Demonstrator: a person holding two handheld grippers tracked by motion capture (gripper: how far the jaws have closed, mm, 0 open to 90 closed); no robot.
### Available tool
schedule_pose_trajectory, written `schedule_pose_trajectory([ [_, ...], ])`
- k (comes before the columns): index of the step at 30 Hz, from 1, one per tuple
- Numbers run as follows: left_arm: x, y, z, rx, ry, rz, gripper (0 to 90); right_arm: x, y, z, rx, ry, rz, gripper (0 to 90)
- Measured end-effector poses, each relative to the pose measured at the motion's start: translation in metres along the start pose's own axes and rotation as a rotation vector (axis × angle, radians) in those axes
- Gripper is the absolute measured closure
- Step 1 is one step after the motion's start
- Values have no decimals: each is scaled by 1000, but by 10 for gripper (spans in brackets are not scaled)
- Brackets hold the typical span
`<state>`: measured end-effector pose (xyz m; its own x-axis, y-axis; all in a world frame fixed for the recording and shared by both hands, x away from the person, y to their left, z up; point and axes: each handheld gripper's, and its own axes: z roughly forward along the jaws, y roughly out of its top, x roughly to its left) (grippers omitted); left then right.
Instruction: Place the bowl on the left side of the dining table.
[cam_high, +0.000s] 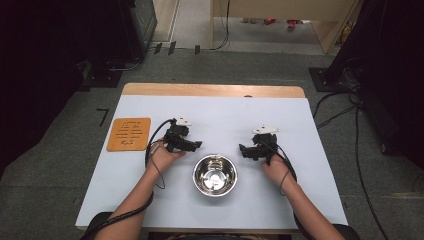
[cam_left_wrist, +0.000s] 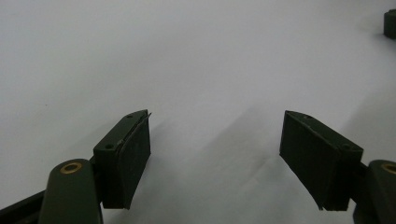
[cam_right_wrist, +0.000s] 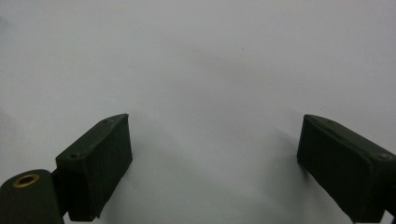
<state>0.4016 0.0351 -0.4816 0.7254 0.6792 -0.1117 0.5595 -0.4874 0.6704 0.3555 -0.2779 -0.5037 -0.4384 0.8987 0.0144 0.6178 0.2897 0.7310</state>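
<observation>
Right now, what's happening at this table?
A person holds a claw in each hand over a white-covered table. The left claw and right claw are both open and empty, either side of an empty steel bowl near the front edge. An orange board lies to the left, untouched. Nothing is gripped yet.

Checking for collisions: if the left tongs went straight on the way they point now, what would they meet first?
Probably the right tongs. The left tongs point across the white table cover, passing behind the steel bowl; a dark piece sits far ahead, though depth is unclear.
</observation>
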Motion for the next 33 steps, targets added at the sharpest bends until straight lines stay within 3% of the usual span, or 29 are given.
schedule_pose_trajectory([
  [8,-3,2,-3,12,-22,5,270,0,0,0,-1,0,0,100],
  [12,-5,3,-4,5,-35,10,323,0,0,0,-1,0,0,100],
  [26,-4,7,-15,-11,-62,6,264,0,0,0,-1,-1,-2,100],
  [28,-4,8,-18,-10,-80,-8,321,0,0,0,-3,-2,-5,100],
  [33,-4,8,-20,-9,-87,-9,345,0,0,0,-2,-1,-4,100],
])
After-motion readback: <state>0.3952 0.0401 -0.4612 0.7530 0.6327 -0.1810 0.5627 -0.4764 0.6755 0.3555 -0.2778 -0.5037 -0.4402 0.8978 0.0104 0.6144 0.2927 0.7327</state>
